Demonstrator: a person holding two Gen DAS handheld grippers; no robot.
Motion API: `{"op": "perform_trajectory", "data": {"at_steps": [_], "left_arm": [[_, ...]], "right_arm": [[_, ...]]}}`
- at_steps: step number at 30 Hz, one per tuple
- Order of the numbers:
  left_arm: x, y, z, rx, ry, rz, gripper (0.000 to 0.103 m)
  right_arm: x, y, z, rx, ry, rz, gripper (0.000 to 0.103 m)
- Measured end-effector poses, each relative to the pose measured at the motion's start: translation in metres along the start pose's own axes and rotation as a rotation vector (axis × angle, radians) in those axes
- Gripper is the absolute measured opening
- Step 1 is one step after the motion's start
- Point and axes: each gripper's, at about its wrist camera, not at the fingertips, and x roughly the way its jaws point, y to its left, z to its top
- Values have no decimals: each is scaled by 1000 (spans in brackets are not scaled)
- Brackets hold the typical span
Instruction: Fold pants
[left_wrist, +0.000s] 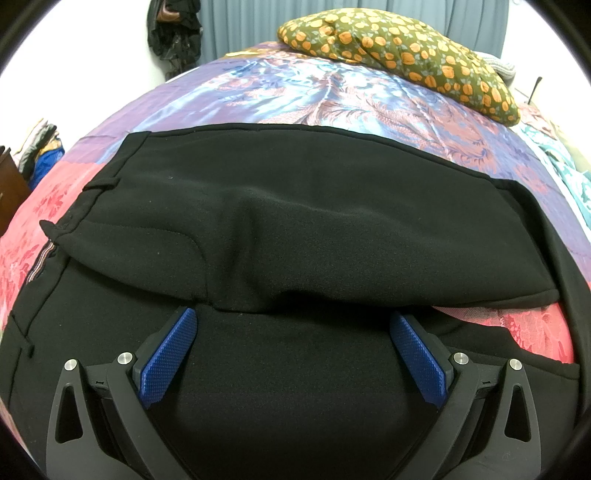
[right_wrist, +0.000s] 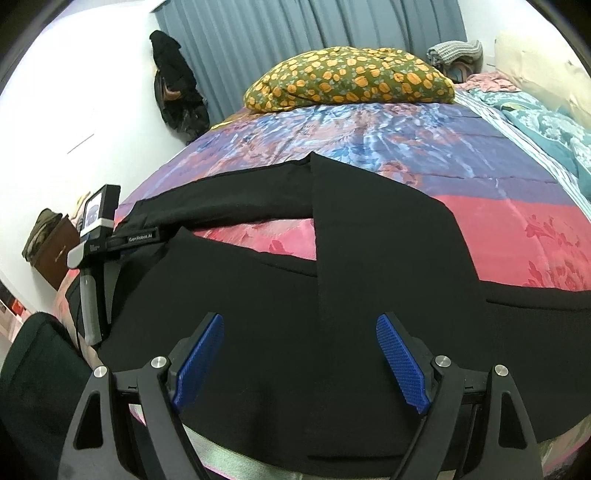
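Bedroom setting: a bed covered by a glossy quilted bedspread (right_wrist: 369, 122) in purple, blue and pink floral panels, backed by grey-blue pleated curtains (right_wrist: 295, 48) and a white wall.

Far left, right wrist view: a brown wooden cabinet (right_wrist: 55, 254) stands against the wall with folded cloth on top. Dark garments (right_wrist: 177, 96) hang at the wall beside the curtain.

Next, the left gripper (left_wrist: 291, 321) shows from the side in the right wrist view, its body lying over the waist end of the pants. In its own view its blue textured pads (left_wrist: 168, 354) are spread wide above black cloth, nothing pinched between them.

Centre: the black fabric pants (right_wrist: 369, 258) lie flat on the pink part of the bedspread near the front edge. One leg is folded back across the other, a pink gap showing between the layers. The waistband with belt loops sits at the left in the left wrist view.

The right gripper (right_wrist: 299, 325) hovers over the pants with jaws wide apart, pads clear of the cloth fold.

Behind, an olive pillow with orange flower print (right_wrist: 351, 81) rests at the head of the bed. Right: a teal patterned blanket (right_wrist: 546, 125), bunched.
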Motion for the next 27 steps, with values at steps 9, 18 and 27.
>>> {"op": "perform_trajectory", "data": {"at_steps": [9,18,27], "left_arm": [[0,0,0,0,0,0,103],[0,0,0,0,0,0,103],[1,0,0,0,0,-1,103]], "right_arm": [[2,0,-1,2,9,2,85],[5,8,-2,-32,16,1,85],[2,2,-2,-15,8,-2,85]]}}
